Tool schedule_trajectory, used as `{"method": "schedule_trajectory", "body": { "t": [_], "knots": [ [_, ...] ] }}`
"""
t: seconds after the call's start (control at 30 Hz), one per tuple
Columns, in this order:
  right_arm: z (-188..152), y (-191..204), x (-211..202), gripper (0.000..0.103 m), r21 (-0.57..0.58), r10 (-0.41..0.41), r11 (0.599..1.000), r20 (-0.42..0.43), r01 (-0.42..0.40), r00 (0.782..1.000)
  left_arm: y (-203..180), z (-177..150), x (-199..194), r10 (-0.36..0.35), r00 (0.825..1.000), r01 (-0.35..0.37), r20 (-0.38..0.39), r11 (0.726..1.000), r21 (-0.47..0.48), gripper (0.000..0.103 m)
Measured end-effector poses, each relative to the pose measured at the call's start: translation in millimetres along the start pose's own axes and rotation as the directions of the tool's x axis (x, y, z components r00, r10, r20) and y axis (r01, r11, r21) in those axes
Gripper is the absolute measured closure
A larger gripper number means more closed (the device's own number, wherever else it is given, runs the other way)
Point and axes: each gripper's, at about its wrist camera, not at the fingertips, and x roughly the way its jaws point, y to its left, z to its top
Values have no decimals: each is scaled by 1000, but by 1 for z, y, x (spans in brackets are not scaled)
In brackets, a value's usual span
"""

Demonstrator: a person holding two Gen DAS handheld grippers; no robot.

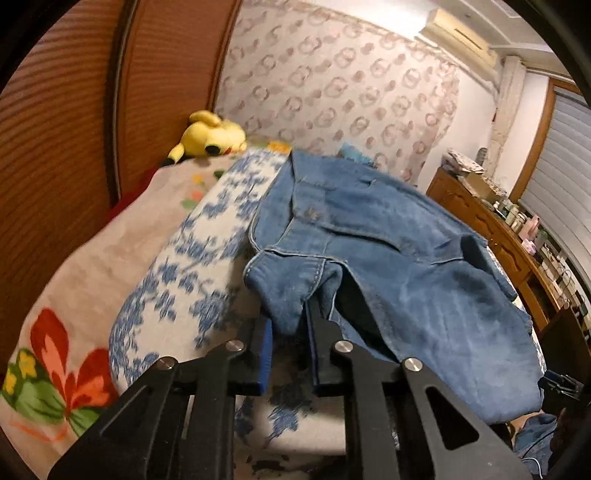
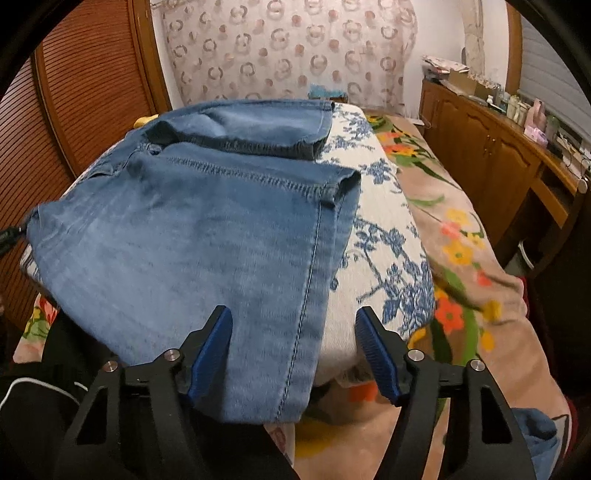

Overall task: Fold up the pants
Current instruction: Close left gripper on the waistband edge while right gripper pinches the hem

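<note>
Blue denim jeans [image 1: 388,236]: one pair, spread over the blue-and-white floral cushion [image 1: 192,258], which serves as the reference for every entry below. In the right wrist view the jeans [image 2: 184,236] lie folded across the cushion's left part, with both leg hems at the far end and one stitched side seam running toward the camera. A corner of the denim is lifted off the cushion in the left wrist view.

Left gripper [image 1: 290,328]: black frame with blue pads, at the cushion's near edge. Its fingers are closed on a bunched fold of the jeans, the cloth pinched between them.

Right gripper [image 2: 293,350]: at the cushion's near end. Its fingers are spread wide apart and hold nothing; the near end of the folded denim lies between them, closer to the left pad, with bare cushion [image 2: 388,236] showing by the right pad.

Floral blanket [image 2: 454,251]: beige with red, yellow and green flowers, under and around the cushion on both sides.

Yellow plush toy [image 1: 212,138]: on the blanket beyond the cushion's far left corner.

Wooden slatted doors [image 1: 74,140]: left of the cushion.

Patterned curtain [image 2: 288,48]: pink rings on white, hanging behind the cushion's far end.

Wooden sideboard [image 2: 491,147]: right of the cushion, past the blanket, with bottles and boxes on top.

Air conditioner [image 1: 461,33]: high on the wall, above and right of the cushion.
</note>
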Motion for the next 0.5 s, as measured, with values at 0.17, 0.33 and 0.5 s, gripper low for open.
{"method": "schedule_trajectory", "body": {
  "t": [0.17,0.33,0.5],
  "knots": [
    [4,3,-2,39,-2,-4,1000,-2,4,1000,-6,7,-1,-9,1000,9,20,999,30,88],
    [12,11,13,65,-55,2,998,1,-2,1000,-15,14,-4,-22,999,20,42,998,61,90],
    [13,14,14,91,-90,53,994,-7,-54,999,-26,26,-10,-45,996,38,76,995,88,91]
  ]
}}
